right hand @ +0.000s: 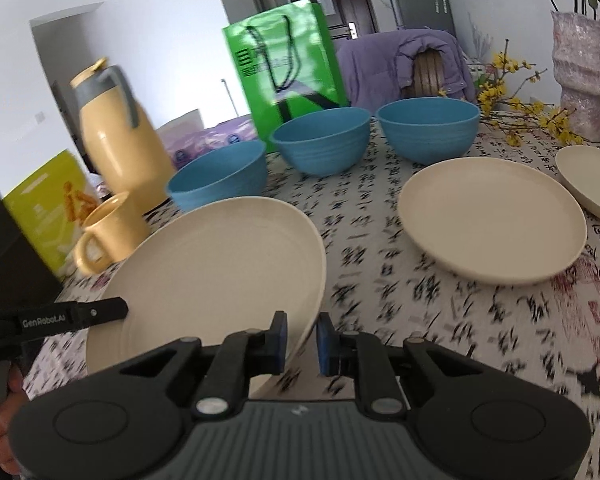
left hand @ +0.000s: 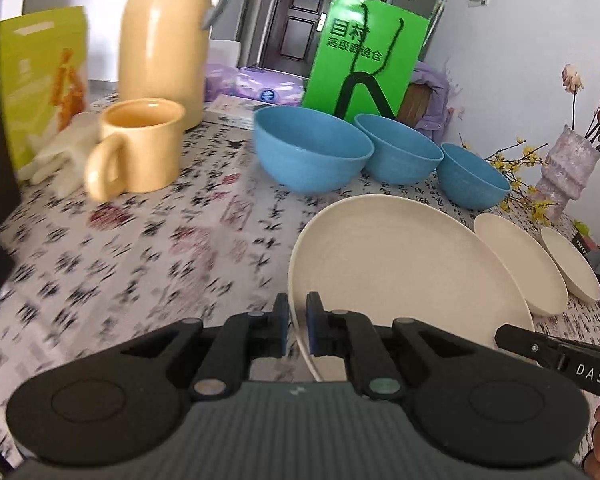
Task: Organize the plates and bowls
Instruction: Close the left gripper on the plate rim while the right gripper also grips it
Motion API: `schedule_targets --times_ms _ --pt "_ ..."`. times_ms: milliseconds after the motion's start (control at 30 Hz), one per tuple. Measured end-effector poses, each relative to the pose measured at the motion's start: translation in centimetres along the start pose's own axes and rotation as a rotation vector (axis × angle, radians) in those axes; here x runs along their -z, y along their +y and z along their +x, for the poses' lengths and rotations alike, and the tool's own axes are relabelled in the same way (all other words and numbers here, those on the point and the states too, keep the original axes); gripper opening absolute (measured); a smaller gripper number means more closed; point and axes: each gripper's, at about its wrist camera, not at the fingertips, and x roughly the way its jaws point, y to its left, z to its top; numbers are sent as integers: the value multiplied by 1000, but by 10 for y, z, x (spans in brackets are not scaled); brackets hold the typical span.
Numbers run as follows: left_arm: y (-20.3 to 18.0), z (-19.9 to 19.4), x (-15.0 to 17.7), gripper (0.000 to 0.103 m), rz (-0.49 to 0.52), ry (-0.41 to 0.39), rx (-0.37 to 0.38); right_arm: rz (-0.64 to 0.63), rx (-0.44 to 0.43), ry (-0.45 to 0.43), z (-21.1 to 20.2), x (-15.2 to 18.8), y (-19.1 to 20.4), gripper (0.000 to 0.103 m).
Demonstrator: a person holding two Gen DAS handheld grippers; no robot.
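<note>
Cream is the colour of the big plate (left hand: 400, 272) we hold, and both claws pinch it. Our left claw (left hand: 297, 328) is clenched on the plate's near left rim, and our right claw (right hand: 302, 338) is clenched on its near right rim. The plate looks tipped up off the counter (left hand: 140, 248), with its far edge higher in the right wrist view.

Just past the right claw, to its right, sits a medium plate (right hand: 492, 220), and a small plate (right hand: 588, 184) lies further right. Three blue bowls wait further ahead: a big bowl (left hand: 312, 148), a middle bowl (left hand: 400, 148) and a little bowl (left hand: 472, 178).

What could go wrong? We think the plate could slip, because each claw grips only a thin bit of rim. If one hand moves faster than the other, the plate could twist and pop out. If we swing it low, it could bump the medium plate. A yellow mug (left hand: 140, 144) and a tall yellow jug (left hand: 164, 40) stand ahead of the left claw, to its left, and could get knocked.

Some things are hard to see. The cloth is blurry. The claws' bodies hide the plate's near edge. The small plate is cut off at the picture's side in the right wrist view. We cannot tell how far the plate is off the counter.
</note>
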Motion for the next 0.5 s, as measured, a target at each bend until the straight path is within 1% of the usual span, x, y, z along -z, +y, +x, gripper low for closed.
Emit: schedule_targets --times_ms 267,500 --pt "20 -42 37 9 -18 -13 -15 -44 -17 5 -30 33 26 15" --pt "31 -58 67 9 -37 3 -15 -63 -8 15 -47 66 37 15"
